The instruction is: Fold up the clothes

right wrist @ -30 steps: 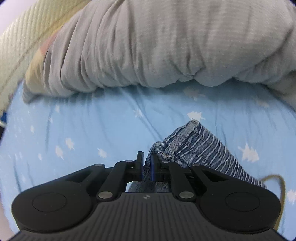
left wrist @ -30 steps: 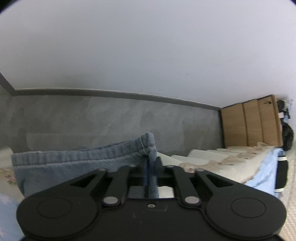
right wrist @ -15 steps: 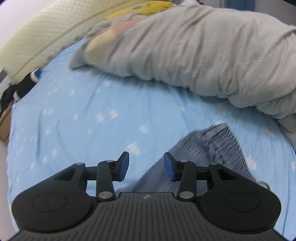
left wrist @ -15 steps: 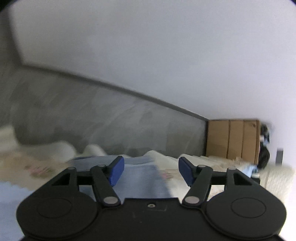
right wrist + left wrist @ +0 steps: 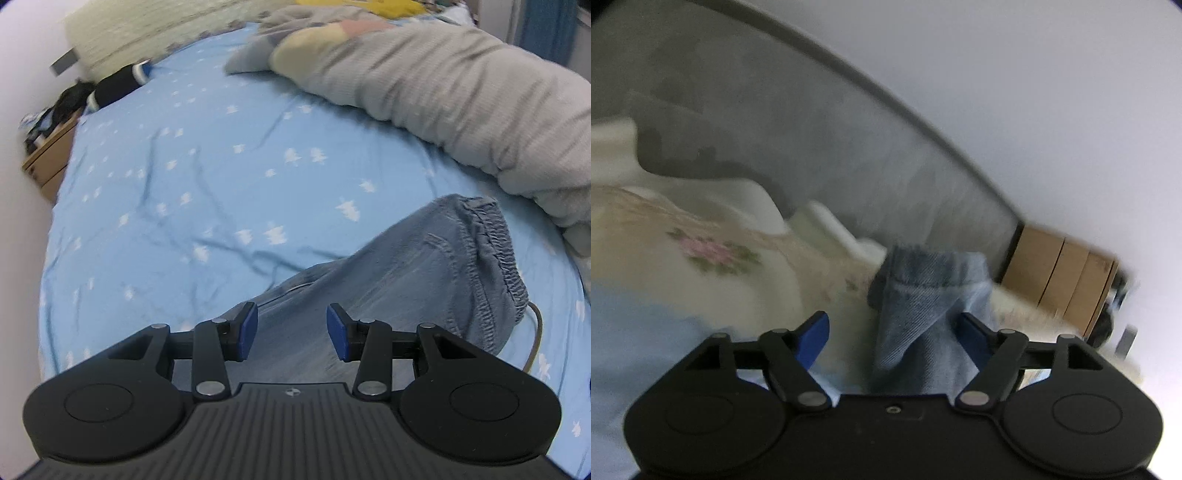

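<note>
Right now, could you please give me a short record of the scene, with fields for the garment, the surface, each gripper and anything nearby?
garment: denim jeans, lying on the bed, elastic waistband toward the grey duvet
surface: blue star-print sheet, wrinkled
left gripper: open after just opening; a denim fold stands between the fingers, not pinched
right gripper: open after just opening, above the denim, nothing gripped
nearby: grey duvet along the far side; floral pillow; wooden cabinet by the wall
blur: left wrist view is smeared
</note>
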Motion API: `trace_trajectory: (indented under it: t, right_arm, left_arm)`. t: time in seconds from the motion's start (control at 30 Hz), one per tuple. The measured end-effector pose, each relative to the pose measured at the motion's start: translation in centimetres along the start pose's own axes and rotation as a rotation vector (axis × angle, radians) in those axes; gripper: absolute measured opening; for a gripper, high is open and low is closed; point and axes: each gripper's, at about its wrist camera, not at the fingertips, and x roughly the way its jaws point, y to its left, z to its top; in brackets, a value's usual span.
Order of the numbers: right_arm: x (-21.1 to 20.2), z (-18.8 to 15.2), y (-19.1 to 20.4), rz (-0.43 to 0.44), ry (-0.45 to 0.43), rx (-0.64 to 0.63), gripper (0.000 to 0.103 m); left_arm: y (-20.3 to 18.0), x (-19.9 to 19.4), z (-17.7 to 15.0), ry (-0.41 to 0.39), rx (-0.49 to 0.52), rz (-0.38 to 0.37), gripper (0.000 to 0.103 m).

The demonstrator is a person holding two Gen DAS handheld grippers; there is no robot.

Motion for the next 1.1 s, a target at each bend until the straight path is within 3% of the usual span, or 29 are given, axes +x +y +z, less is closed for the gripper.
trace_trajectory:
  t: [0.2, 0.33, 0.43, 0.73, 0.83, 1.1]
  right_arm:
    - [-1.5, -0.4, 2.2, 0.010, -0.003, -0.218, 0.046]
    - [-2.5, -1.2, 1.6, -0.001, -0.003, -0.224, 0.046]
    - [-3.0, -2.4, 0.6, -0.007, 0.004, -0.193, 0.046]
    - [-5.4, -5.2, -2.1, 0.015, -0.021, -0.048, 0.046]
    - [-6.4, -5.6, -3.3, 0.032, -0.042, 0.004, 0.046]
    - [-6.6, -6.5, -7.9, 0.081, -0.073, 0.083, 0.046]
  left_arm:
    - [-0.8, 3.4, 2.2, 0.011, -0.012, -0.033, 0.072]
    - [-2.2, 3.7, 1.2, 0.032, 0.089, -0.021, 0.032]
    - [-3.7, 1.6, 0.2, -0.013, 0.206, -0.040, 0.019]
    - [-12.2, -6.2, -6.1, -0.084, 0.601, -0.091, 0.015]
    - [-15.0, -8.2, -9.7, -0.106, 0.764, -0.086, 0.015]
    - [-19.6, -11.3, -21.6, -0.137, 1.064, -0.155, 0.015]
